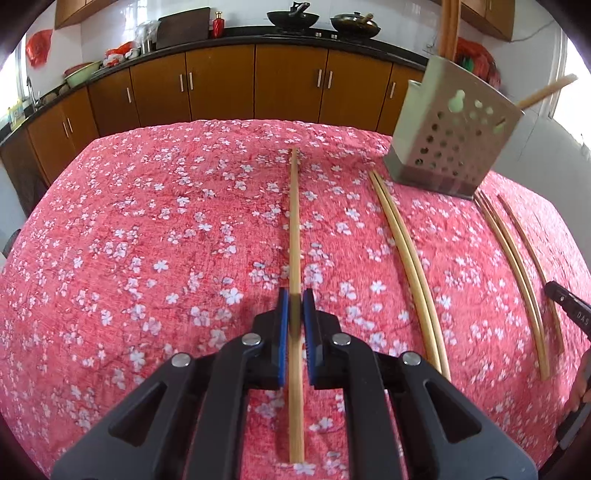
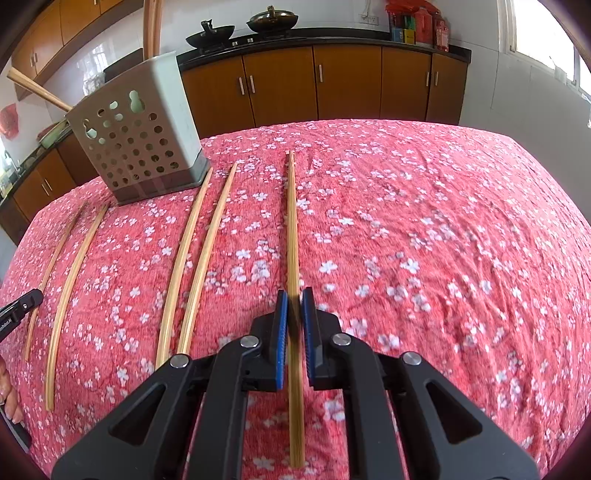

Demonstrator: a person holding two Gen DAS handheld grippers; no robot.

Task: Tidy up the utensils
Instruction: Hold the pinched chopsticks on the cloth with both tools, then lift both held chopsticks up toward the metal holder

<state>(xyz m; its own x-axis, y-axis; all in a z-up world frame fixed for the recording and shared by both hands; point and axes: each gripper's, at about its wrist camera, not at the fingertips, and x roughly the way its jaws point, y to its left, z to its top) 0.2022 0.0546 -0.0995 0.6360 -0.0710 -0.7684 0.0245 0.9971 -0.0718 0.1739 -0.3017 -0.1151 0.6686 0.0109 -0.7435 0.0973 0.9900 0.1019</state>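
Bamboo chopsticks lie lengthwise on a red flowered tablecloth. In the left wrist view my left gripper is shut on a chopstick that runs between its blue pads. In the right wrist view my right gripper is shut on a pair of chopsticks in the same way. A perforated grey utensil holder stands at the far right in the left view and at the far left in the right wrist view, with several chopsticks standing in it.
More chopsticks lie loose: a pair and others right of my left gripper, two pairs left of my right gripper. Kitchen cabinets and a counter with woks stand behind the table.
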